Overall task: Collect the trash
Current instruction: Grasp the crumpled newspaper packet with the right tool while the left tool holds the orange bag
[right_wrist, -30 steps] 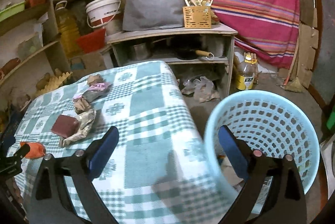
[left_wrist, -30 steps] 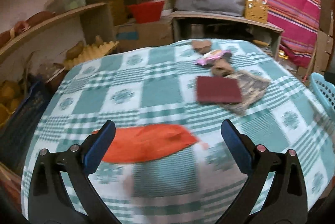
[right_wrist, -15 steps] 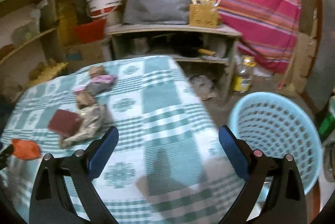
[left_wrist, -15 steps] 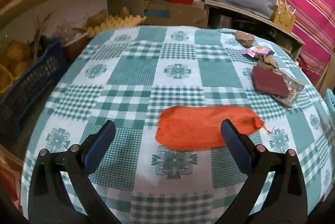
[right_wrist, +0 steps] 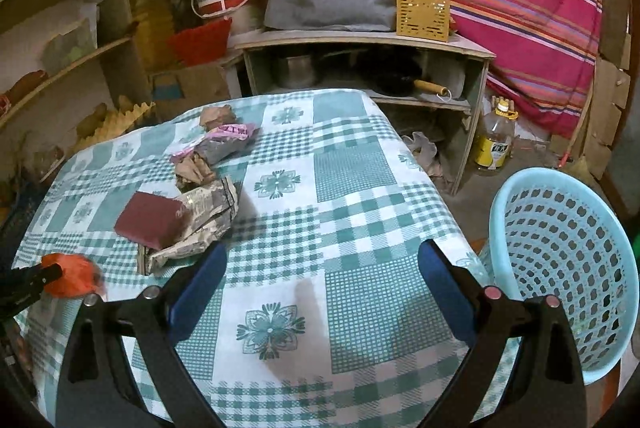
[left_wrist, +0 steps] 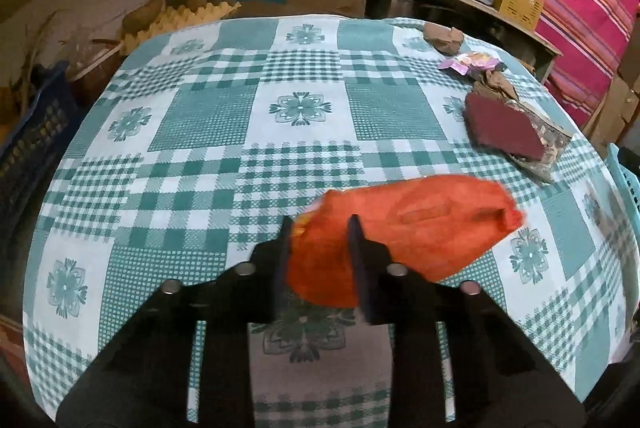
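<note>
Orange, soft and crumpled, the mesh-like plastic bag (left_wrist: 404, 228) lies on the near part of the green-and-white checked tablecloth (left_wrist: 256, 132), and the left gripper (left_wrist: 318, 224) has just been closing on its near-left end, with the bag pinched between the jaws. To do this step well, I would judge it best to lift gently and check that the limp material does not slip out, since only one end is caught and the rest will dangle. The bag's long axis runs from the gripper away toward the right, its narrow tail pointing toward the table's right edge. The right gripper (right_wrist: 322, 278) hangs with its blue pads wide apart over bare cloth, holding nothing. Farther off lie a dark red flat pad (right_wrist: 150, 218) on crumpled newspaper (right_wrist: 204, 224), then smaller wrappers (right_wrist: 218, 144). The pale blue perforated plastic basket (right_wrist: 560, 268) stands beside the table's right edge.
</note>
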`<state>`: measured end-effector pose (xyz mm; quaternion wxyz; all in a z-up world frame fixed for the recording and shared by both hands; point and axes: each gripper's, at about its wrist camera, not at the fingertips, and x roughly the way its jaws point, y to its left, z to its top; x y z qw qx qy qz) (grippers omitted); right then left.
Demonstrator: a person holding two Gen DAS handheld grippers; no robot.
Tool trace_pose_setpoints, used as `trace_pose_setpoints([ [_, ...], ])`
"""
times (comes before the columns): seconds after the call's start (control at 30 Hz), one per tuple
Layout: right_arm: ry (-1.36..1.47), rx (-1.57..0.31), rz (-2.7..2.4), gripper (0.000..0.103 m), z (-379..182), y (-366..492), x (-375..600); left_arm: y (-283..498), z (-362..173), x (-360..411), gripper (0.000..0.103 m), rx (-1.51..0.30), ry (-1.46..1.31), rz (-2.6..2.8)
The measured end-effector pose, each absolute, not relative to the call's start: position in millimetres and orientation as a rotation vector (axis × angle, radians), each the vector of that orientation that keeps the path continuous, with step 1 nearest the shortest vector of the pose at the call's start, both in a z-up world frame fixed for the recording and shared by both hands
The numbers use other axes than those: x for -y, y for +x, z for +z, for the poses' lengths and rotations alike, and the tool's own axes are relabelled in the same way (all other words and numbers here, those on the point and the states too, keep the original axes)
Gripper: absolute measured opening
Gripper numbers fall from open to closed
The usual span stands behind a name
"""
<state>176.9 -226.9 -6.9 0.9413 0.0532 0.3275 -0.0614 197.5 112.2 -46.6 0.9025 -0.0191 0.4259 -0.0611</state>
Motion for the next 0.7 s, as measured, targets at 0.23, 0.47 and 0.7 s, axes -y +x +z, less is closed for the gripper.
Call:
trace_pose_setpoints([
  [0.23,0.105,-0.679,-0.111,0.094,-9,182,223,195,-35,-108,0.008,-0.817,-0.045,-0.111],
  [0.47,0.082,-0.695,-0.078,0.094,-14,195,212,186,-5,-100,0.007,-0.7,-0.048,-0.085],
  [0.7,0.09,-0.729,-0.053,0.094,-23,224,199,190,8,-91,0.007,-0.673,-0.073,-0.086],
])
